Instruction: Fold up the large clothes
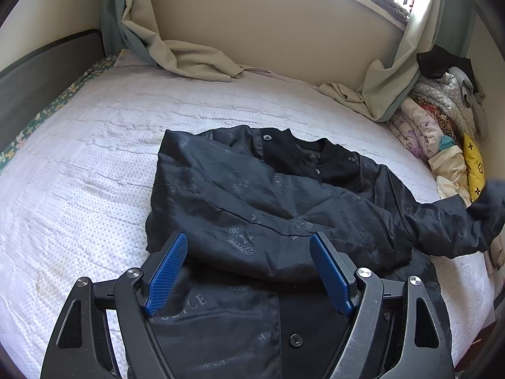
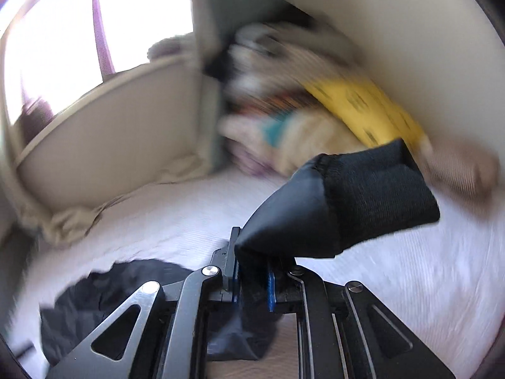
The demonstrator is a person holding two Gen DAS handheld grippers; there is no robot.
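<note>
A black jacket (image 1: 271, 195) with a pale star-and-leaf print lies on the white bed cover (image 1: 79, 173), front up, its left sleeve folded across the body. My left gripper (image 1: 249, 246) is open and empty just above the jacket's lower part, its blue pads (image 1: 167, 271) wide apart. My right gripper (image 2: 252, 271) is shut on the jacket's right sleeve (image 2: 303, 221) near the ribbed cuff (image 2: 375, 195) and holds it lifted off the bed. The lifted sleeve also shows in the left wrist view (image 1: 457, 227), stretched to the right; that gripper itself is hidden there.
A pile of folded bedding and clothes (image 1: 442, 126) with a yellow cushion (image 1: 473, 167) lies against the wall at the bed's right end. Beige curtains (image 1: 189, 57) drape onto the bed's far edge. A padded headboard (image 1: 47, 60) stands at left.
</note>
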